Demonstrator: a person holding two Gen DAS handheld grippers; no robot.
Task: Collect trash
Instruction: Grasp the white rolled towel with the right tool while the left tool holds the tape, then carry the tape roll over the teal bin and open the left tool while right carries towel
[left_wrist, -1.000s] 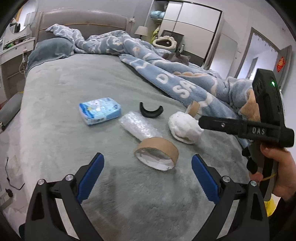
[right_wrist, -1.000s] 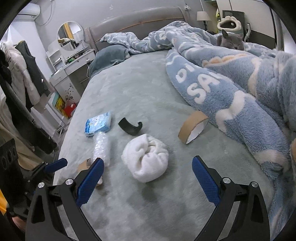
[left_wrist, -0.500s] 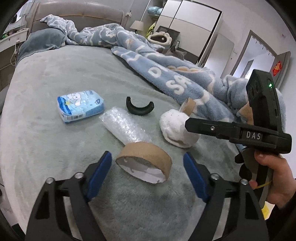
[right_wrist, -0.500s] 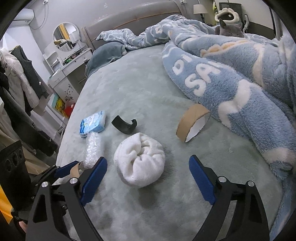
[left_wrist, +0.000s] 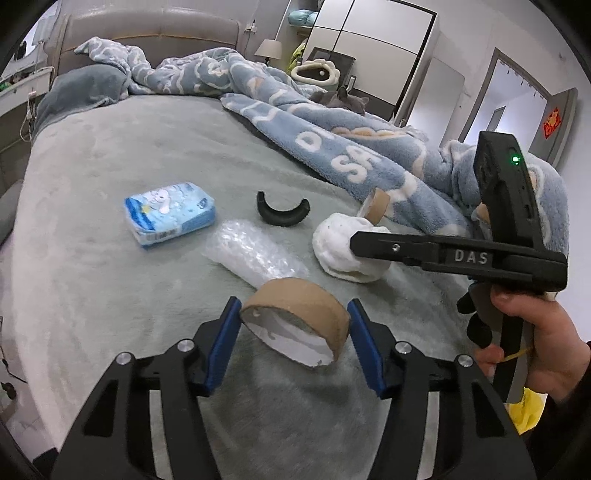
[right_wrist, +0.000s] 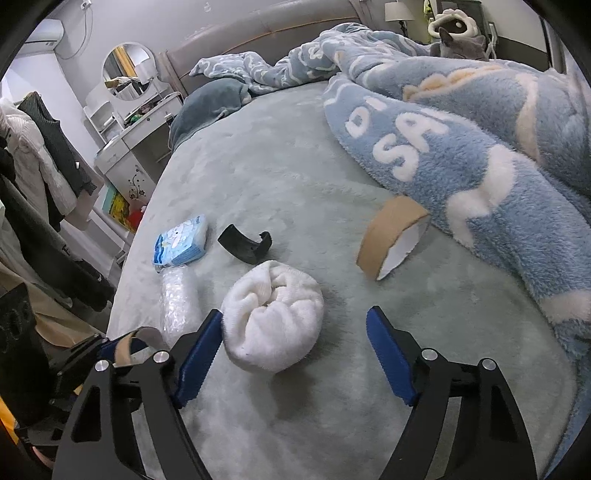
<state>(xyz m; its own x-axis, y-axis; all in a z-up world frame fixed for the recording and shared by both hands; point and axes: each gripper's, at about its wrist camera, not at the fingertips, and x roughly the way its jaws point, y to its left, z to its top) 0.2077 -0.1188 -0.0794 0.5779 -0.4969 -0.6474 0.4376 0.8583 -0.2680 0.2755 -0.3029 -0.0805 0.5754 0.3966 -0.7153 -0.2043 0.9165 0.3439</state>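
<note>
A brown cardboard tape ring (left_wrist: 295, 317) lies on the grey bed (left_wrist: 110, 258). My left gripper (left_wrist: 293, 332) has both blue pads against its sides. Behind it lie a bubble-wrap roll (left_wrist: 255, 258), a blue tissue pack (left_wrist: 170, 212), a black curved piece (left_wrist: 282, 214), a white rolled cloth (left_wrist: 343, 251) and a second cardboard ring (left_wrist: 376, 205). My right gripper (right_wrist: 295, 350) is open just in front of the white cloth (right_wrist: 273, 314), its left pad beside it. The second ring (right_wrist: 391, 240) leans against the blanket.
A blue fleece blanket (right_wrist: 461, 140) is heaped on the right half of the bed, with a grey cat (right_wrist: 461, 44) behind it. A dresser with mirror (right_wrist: 125, 122) and hanging clothes (right_wrist: 44, 166) stand left of the bed. A yellow bag (left_wrist: 524, 410) shows under my right hand.
My left gripper moved forward and its jaws closed in around the near cardboard ring. My right gripper came closer to the white cloth and narrowed slightly.
</note>
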